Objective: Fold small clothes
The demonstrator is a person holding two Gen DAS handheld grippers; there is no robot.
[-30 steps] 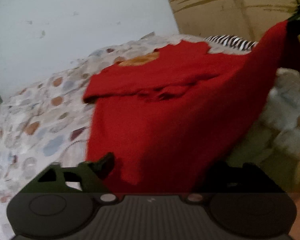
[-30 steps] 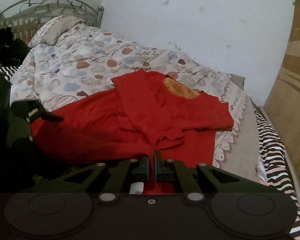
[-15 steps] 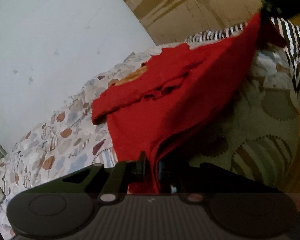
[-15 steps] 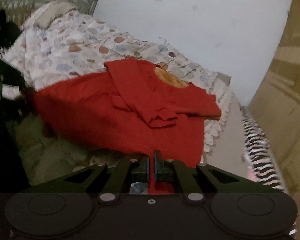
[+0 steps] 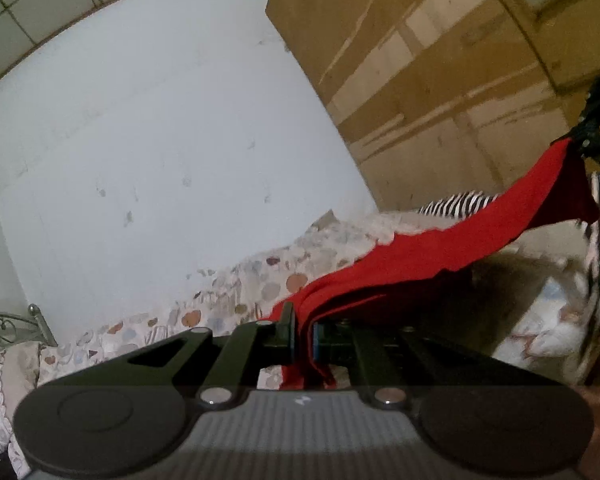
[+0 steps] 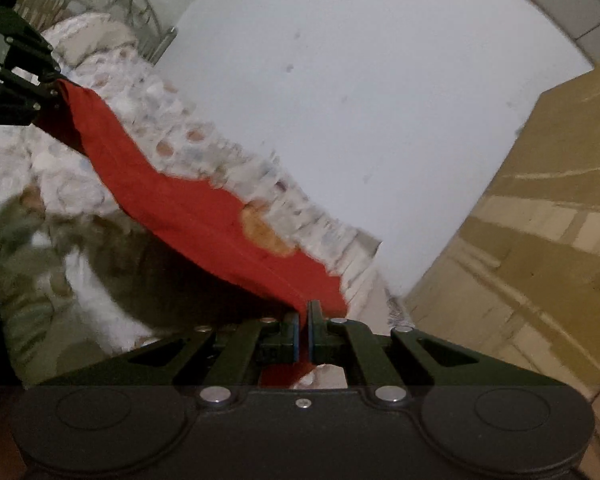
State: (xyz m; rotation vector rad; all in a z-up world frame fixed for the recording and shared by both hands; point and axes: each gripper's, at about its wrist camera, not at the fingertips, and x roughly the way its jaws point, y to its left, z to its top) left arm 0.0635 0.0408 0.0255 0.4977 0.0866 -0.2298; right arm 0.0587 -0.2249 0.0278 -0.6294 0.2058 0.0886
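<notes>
A small red shirt (image 5: 440, 256) with an orange neck lining (image 6: 264, 232) hangs stretched between my two grippers above the bed. My left gripper (image 5: 303, 330) is shut on one lower corner of it, red cloth bunched between the pads. My right gripper (image 6: 303, 320) is shut on the other lower corner. In the left wrist view the right gripper (image 5: 592, 140) shows at the far right with the cloth in it. In the right wrist view the left gripper (image 6: 40, 88) shows at the upper left, also holding cloth. The far end of the shirt rests on the quilt.
A patterned quilt (image 6: 204, 152) covers the bed, with a metal headboard (image 6: 140, 4) at one end. A zebra-striped cloth (image 5: 460, 204) lies by the bed's far side. A white wall (image 5: 160, 140) and brown cardboard panels (image 5: 440, 80) stand behind.
The left gripper closed on the shirt's lower corner. Both grippers then rose and tilted up, lifting the hem off the quilt and pulling the shirt taut between them.
</notes>
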